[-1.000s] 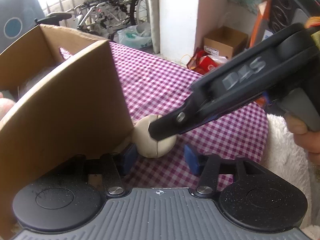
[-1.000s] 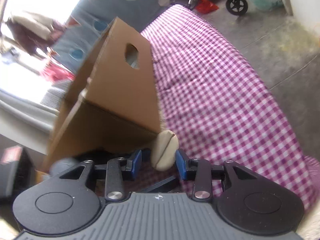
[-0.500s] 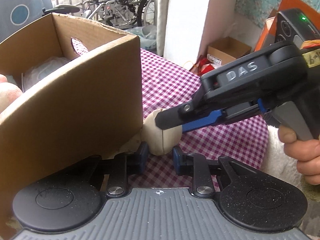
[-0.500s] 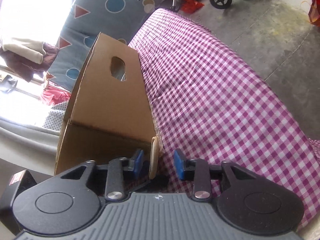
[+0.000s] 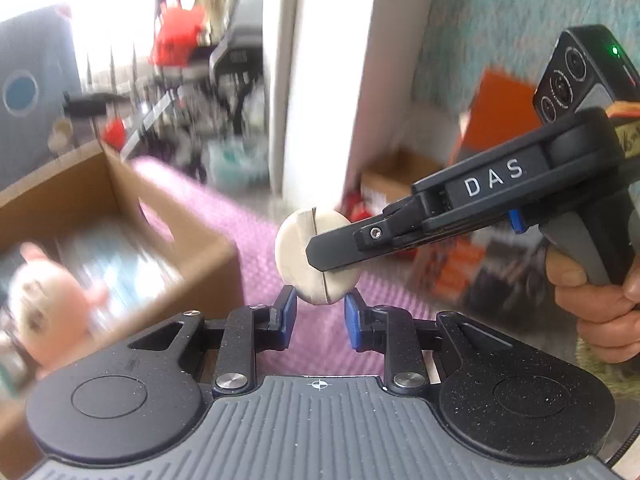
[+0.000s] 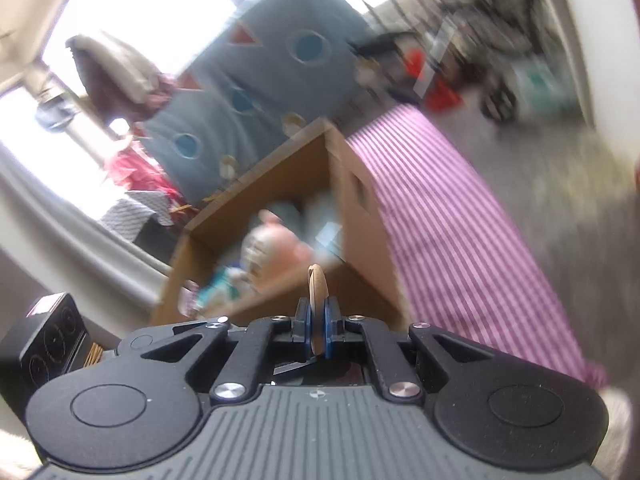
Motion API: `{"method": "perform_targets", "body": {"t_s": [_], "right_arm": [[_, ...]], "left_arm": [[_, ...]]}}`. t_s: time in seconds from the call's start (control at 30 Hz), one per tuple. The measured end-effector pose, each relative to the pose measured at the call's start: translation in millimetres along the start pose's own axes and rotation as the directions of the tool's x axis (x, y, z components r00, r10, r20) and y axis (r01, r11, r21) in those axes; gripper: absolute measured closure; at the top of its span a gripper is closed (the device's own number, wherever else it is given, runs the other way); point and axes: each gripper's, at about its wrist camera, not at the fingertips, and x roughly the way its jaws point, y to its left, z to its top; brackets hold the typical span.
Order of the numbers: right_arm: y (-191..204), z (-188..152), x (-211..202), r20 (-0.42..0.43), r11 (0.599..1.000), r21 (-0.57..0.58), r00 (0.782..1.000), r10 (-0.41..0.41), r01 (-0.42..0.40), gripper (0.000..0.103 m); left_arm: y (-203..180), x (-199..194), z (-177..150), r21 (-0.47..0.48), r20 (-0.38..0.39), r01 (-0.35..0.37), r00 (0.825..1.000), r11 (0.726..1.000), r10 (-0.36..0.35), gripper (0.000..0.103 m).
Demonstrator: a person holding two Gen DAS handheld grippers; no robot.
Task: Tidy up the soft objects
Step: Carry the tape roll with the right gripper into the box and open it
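Observation:
A round, flat beige soft pad [image 5: 296,248] with a seam across it hangs in the air above the checked tablecloth [image 5: 260,232]. My left gripper [image 5: 319,312] holds its lower edge, one blue pad on each side. My right gripper [image 5: 316,252] comes in from the right and is shut flat across the pad's face. In the right wrist view the pad [image 6: 317,284] shows edge-on, squeezed between the blue pads of my right gripper [image 6: 318,328]. The open cardboard box [image 5: 200,240] stands to the left and below.
Inside the box [image 6: 360,216] lie a pink plush toy [image 5: 44,304] and other blurred soft things. A person's hand [image 5: 600,300] holds the right gripper's handle. Beyond the table are a wheelchair, small boxes on the floor and a white wall.
Both grippers have risen with the pad, lifting it off the cloth beside the box. The right jaws closed fully on it. The box's inside has come into view.

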Motion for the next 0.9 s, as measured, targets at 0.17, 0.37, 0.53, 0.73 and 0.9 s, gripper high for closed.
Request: {"method": "perform_targets", "body": {"t_s": [0.17,0.37,0.53,0.73,0.9], "right_arm": [[53.4,42.6,13.7,0.022,0.982,-0.167,0.996,0.088,-0.083,0.096],[76.9,79.4,97.6,-0.176,0.968,-0.213,0.98,0.096,-0.134,0.096],[62.2,78.9,178.6,-0.432,0.976,-0.213,0.9,-0.054,-0.044,0.096],[52.1,61.0,234.2,-0.616,0.97,-0.241,0.767,-0.18,0.034,0.096],[48.3,57.2,254.8,-0.653,0.936,-0.326,0.684,-0.325,0.134,0.093]], "left_arm": [[15.2,-50.7,21.8,-0.042,0.155,-0.043,0.987,0.998,0.049,0.074],[64.2,-77.5,21.4,-0.219,0.183,-0.134,0.967,0.967,0.175,0.034],[107.4,-107.0,-10.7,-0.355,0.198,-0.211,0.935,0.911,0.294,0.024],[156.1,-129.1,-44.7,-0.493,0.152,-0.265,0.912,0.829,0.382,0.021],[181.7,-144.9,-65.9,-0.57,0.144,-0.267,0.899,0.777,0.414,0.019]]}}
